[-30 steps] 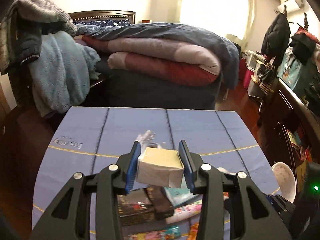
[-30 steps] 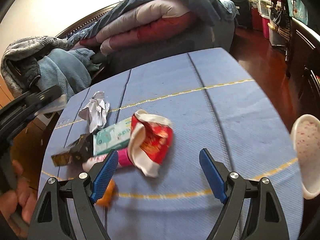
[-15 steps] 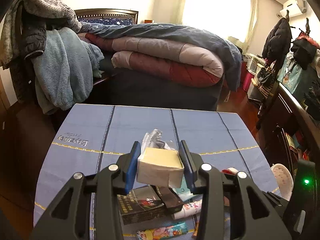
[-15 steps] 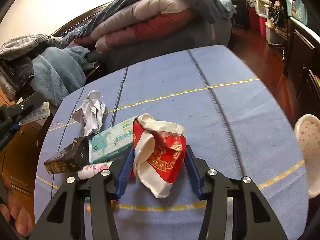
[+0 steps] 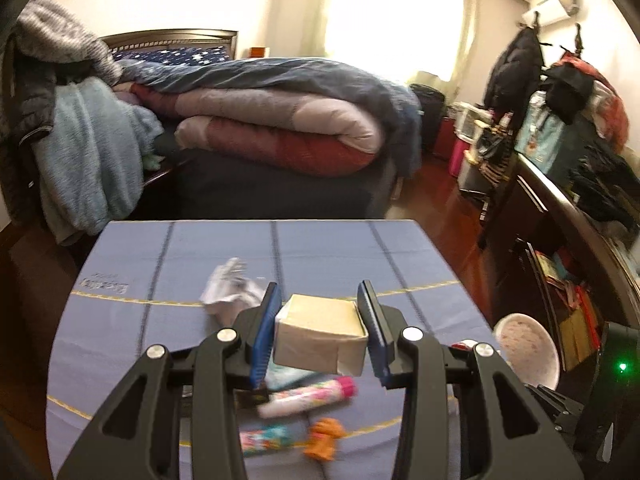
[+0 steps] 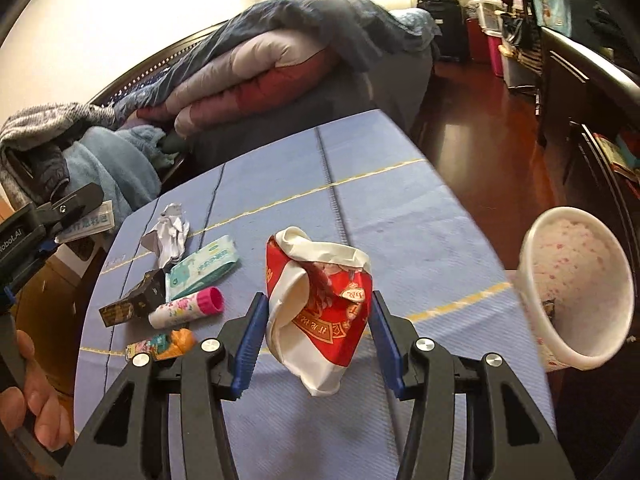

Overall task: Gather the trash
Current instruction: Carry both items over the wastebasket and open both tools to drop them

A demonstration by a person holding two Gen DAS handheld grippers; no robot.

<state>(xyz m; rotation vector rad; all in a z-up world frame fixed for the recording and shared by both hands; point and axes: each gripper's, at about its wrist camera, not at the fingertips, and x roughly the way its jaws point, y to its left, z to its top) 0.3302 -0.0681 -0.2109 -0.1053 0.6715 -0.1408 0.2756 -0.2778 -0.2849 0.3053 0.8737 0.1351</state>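
1. Trash is sitting in both of your tools: your left tool (image 5: 320,334) is clamping a pale paper box (image 5: 322,334) between its blue pads, lifted above the bench (image 5: 328,256).
2. Your right tool (image 6: 318,338) is gripping a crumpled red-and-white wrapper (image 6: 320,304), its lower end hanging past the pads.
3. Crumpled paper (image 6: 168,234), a tissue pack (image 6: 204,264), a dark carton (image 6: 132,306) and a pink-capped tube (image 6: 186,308) are lying together on the bench, left of your right tool.
4. You are holding the wrapper just left of a white cup (image 6: 576,292).

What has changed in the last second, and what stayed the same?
The right gripper closed on the red-and-white wrapper and lifted it off the blue table, toward the white bin. The left gripper still clamps the small box.
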